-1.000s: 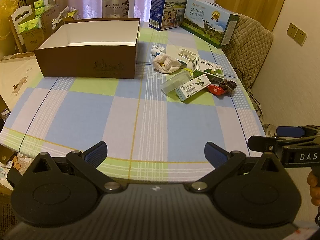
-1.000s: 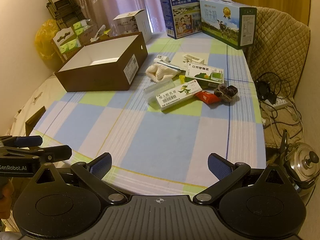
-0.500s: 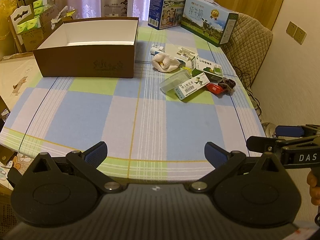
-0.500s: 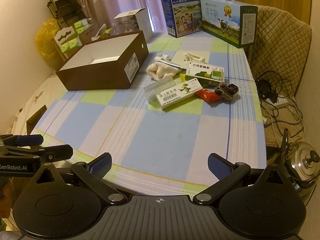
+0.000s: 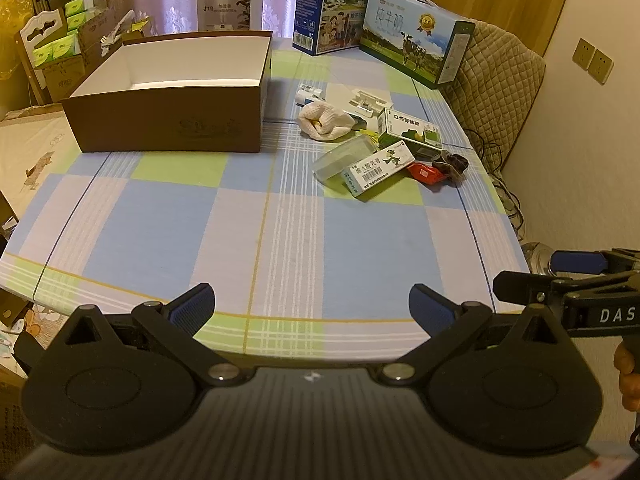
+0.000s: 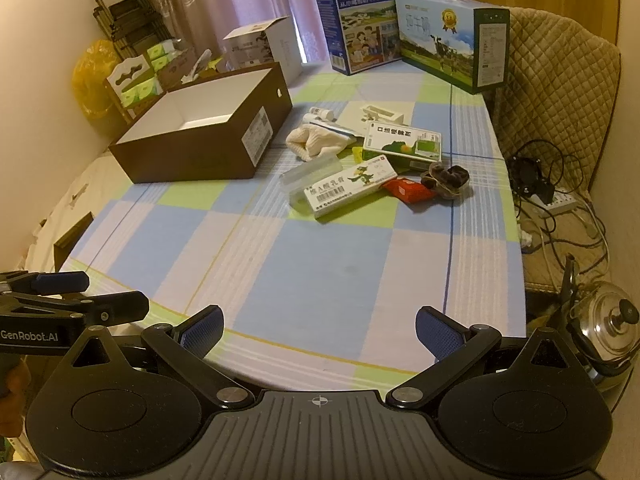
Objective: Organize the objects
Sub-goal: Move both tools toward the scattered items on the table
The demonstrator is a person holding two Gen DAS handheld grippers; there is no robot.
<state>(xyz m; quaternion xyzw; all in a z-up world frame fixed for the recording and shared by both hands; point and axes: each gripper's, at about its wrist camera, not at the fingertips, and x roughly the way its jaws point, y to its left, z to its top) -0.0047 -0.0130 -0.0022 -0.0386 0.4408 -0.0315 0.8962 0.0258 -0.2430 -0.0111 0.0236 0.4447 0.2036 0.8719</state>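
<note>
1. The left gripper [image 5: 311,307] hangs over the near edge of the table [image 5: 360,248]. Its jaws are wide apart and hold nothing.
2. The right gripper [image 6: 319,327] is also over the near edge. Its jaws are wide apart and hold nothing too.
3. A big brown box [image 5: 172,96] sits on the far left part of the table. It is open on top, and what shows of its white inside is bare.
4. A small pile of things lies to the right of the box.
5. A white cloth bundle [image 6: 316,142] is the part of the pile closest to the box.
6. A clear plastic case [image 6: 310,178] lies in front of the cloth. A white box with a green dragon [image 6: 348,188] leans on it.
7. A green and white box [image 6: 404,143] lies behind the dragon box.
8. A red packet [image 6: 408,190] lies to the right, touching a dark lumpy thing [image 6: 448,180].
9. Two milk cartons [image 5: 412,46] stand at the far end of the table.
10. A shiny kettle [image 6: 604,326] sits low on the right, off the table.
</note>
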